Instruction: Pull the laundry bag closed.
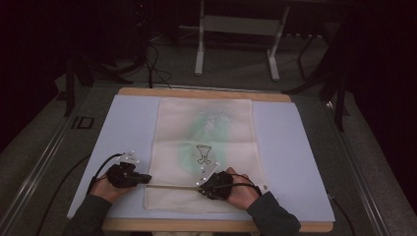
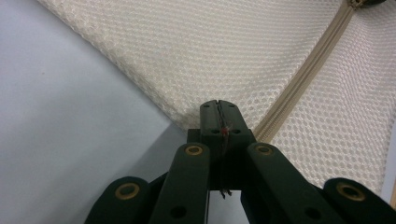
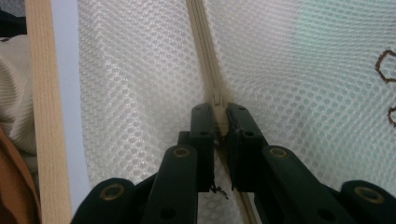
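In the high view, a cream mesh laundry bag (image 1: 204,147) with a green garment showing through it lies flat on a pale blue sheet (image 1: 290,147) covering the wooden counter (image 1: 196,92), its beige zipper (image 1: 172,186) running across near the person's edge. The left tool (image 1: 145,179) sits at the bag's left edge where the zipper ends, and the right tool (image 1: 200,189) rests on the zipper toward the bag's middle, each held in a hand. In the left gripper view, the left tool (image 2: 219,106) has its 2 jaws pressed together on the mesh edge beside the zipper (image 2: 308,77). In the right gripper view, the right tool (image 3: 219,112) is nearly closed, its 2 jaws set on either side of the zipper (image 3: 205,56), gripping the small beige zipper slider (image 3: 218,100) between them.
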Action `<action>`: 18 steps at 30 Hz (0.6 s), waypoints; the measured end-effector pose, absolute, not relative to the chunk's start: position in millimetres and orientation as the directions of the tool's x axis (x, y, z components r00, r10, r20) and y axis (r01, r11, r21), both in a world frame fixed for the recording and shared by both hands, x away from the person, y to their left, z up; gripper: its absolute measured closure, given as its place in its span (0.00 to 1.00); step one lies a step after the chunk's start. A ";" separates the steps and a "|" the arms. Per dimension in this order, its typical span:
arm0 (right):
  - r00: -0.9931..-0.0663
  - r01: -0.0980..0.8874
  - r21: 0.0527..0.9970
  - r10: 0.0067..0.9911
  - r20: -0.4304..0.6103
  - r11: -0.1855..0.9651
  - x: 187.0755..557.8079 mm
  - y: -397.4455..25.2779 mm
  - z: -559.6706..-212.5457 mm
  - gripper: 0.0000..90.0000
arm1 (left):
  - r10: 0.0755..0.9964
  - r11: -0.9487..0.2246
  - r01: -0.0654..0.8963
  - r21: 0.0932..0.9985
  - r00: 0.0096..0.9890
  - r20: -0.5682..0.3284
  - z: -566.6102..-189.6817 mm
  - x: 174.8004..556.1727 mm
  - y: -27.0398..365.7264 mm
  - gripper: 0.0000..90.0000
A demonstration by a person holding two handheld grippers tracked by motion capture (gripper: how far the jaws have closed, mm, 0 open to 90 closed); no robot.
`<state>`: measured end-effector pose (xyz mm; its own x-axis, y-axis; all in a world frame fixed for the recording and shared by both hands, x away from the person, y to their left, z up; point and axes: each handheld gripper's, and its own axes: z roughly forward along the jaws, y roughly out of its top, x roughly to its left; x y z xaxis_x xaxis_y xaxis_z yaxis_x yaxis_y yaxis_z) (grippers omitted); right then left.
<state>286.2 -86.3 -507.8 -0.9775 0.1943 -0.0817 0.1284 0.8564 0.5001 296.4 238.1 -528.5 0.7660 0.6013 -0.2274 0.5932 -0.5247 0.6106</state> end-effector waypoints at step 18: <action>-0.973 0.144 0.497 0.215 -0.087 0.856 285.4 -102.2 -505.8 0.91 | 0.602 -0.524 0.594 0.611 0.765 -0.228 -528.6 296.4 238.2 1.00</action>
<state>285.4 -102.2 -505.8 -0.9728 0.2147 -0.0868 0.1445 0.8556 0.4970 296.4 238.2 -528.6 0.7654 0.6017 -0.2283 0.5939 -0.5237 0.6108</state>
